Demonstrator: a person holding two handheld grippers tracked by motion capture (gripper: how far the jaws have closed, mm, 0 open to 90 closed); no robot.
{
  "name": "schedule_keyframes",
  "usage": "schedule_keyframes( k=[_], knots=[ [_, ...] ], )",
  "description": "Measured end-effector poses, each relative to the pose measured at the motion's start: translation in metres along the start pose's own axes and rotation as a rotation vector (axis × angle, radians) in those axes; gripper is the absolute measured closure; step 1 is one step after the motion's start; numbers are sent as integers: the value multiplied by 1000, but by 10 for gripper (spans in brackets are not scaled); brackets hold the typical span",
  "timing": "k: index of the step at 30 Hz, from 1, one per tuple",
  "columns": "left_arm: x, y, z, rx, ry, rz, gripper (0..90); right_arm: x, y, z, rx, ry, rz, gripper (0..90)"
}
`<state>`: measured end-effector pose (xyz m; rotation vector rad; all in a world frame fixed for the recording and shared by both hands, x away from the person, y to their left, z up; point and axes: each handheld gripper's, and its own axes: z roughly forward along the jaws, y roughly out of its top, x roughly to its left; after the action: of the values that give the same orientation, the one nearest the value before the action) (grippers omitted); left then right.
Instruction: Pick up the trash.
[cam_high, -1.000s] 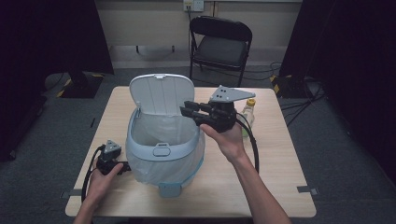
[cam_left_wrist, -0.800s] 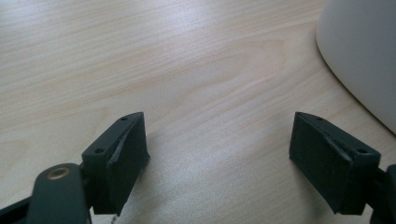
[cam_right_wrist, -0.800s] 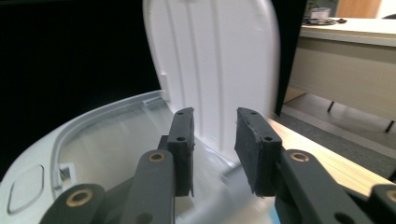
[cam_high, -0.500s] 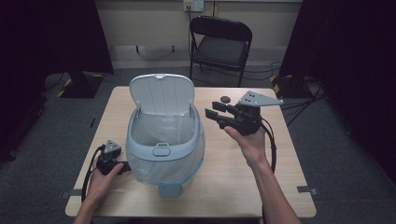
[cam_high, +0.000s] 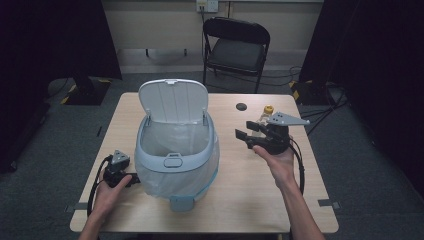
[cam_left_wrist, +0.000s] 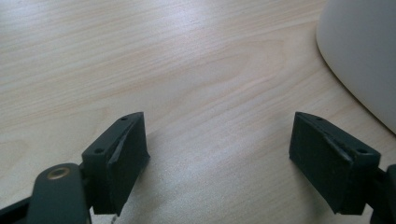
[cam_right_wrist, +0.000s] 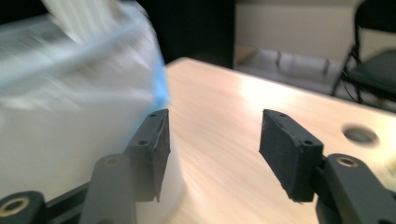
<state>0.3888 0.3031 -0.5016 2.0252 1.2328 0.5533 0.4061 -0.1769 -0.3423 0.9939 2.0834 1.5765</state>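
The pale blue plastic bin (cam_high: 176, 150), its white lid up, stands mid-table beside the resting left gripper (cam_high: 131, 178), jaws apart, while the right gripper (cam_high: 241, 136), jaws apart and empty, hovers beside what seems a small yellow-capped bottle (cam_high: 267, 111), likely its next pick.

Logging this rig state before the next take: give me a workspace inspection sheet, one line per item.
Surface: light wood table, with a dark round hole near its far edge.
Job's things: pale blue bin, lid standing open, clear liner folded over the rim.
Clutter: small bottle with a yellow cap on the table behind the right hand-held gripper.
Grippers: left hand-held gripper open, low over the table beside the bin's wall; right hand-held gripper open and empty, raised right of the bin.
Cables: a black cable loops from the right hand-held gripper; another from the left.
Surroundings: black folding chair beyond the table, grey carpet, dark curtains at both sides.
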Motion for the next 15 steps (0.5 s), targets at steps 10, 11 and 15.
schedule_keyframes(
  k=[10,11,15],
  knots=[
    [0,0,0,0,1,-1,189,-33,-43,1,89,-119,71,320],
    [0,0,0,0,1,-1,189,-36,-46,0,95,-126,83,317],
    [0,0,0,0,1,-1,189,-46,-55,-3,117,-161,100,299]
  ],
)
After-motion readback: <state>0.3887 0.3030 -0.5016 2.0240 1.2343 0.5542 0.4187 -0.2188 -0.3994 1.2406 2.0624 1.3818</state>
